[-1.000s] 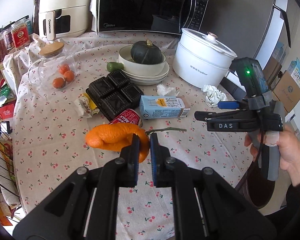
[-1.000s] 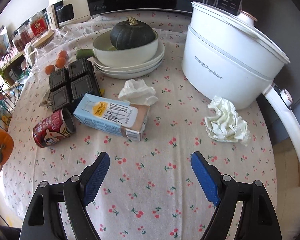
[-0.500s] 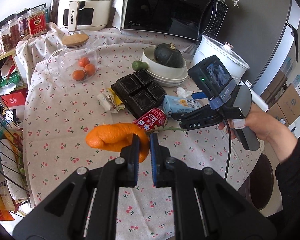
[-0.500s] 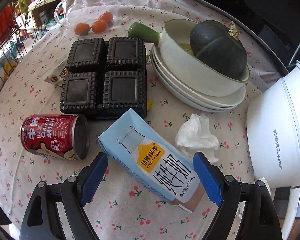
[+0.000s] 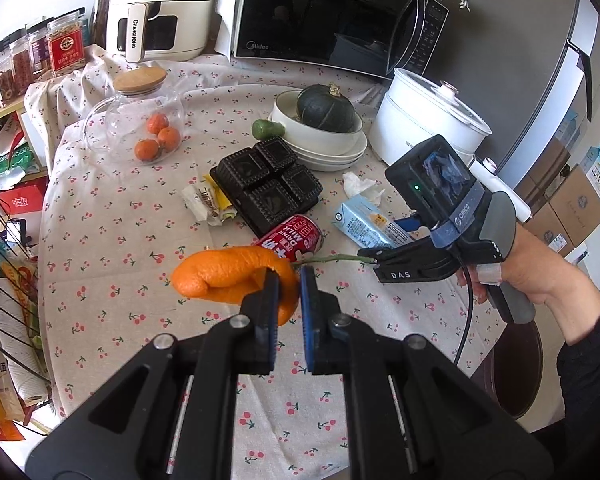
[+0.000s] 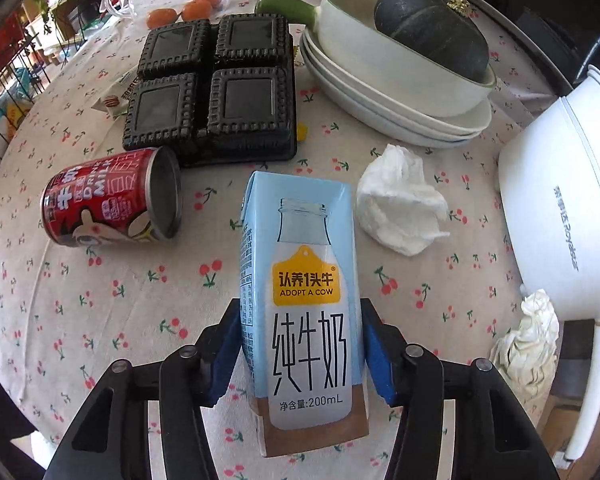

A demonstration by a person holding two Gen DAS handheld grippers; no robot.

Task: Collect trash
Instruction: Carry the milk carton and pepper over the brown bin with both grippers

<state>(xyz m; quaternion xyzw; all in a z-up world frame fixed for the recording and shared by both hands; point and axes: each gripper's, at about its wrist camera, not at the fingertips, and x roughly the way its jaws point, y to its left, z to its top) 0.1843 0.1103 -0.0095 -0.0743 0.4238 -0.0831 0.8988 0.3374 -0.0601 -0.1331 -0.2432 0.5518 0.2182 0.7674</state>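
Right tongs (image 6: 300, 354): jaws have just been closing, and the blue pads now sit against both long sides of the milk carton (image 6: 306, 300), near its bottom end. Carton lies flat on the table (image 6: 100, 320), label up, top end pointing toward the black plastic tray (image 6: 216, 88). I read this as a grip just made; carton not yet lifted.

Left tongs (image 5: 288, 300): clamped nearly shut on a curl of orange peel (image 5: 224, 276), held clear above the cloth, a thin stem trailing off to the right.

Handling, my judgement: a small carton, likely empty, so light, with thin card walls that dent under pressure. Hold on the side panels looks sound; squeezing harder would crush it rather than secure it. Coated surface may be slightly slick. Peel is soft and limp; pinch suffices.

Room: red milk can (image 6: 112, 204) lies on its side left of the carton, apart from it. Crumpled tissue (image 6: 400, 204) is just right of the carton's top corner. White electric pot (image 6: 560, 220) stands further right, with a second crumpled wad (image 6: 528, 344) at its base. Straight up is the clear path. Table edge runs near the right hand (image 5: 520, 264), with a dark round bin (image 5: 516, 368) below it, probably the drop point.
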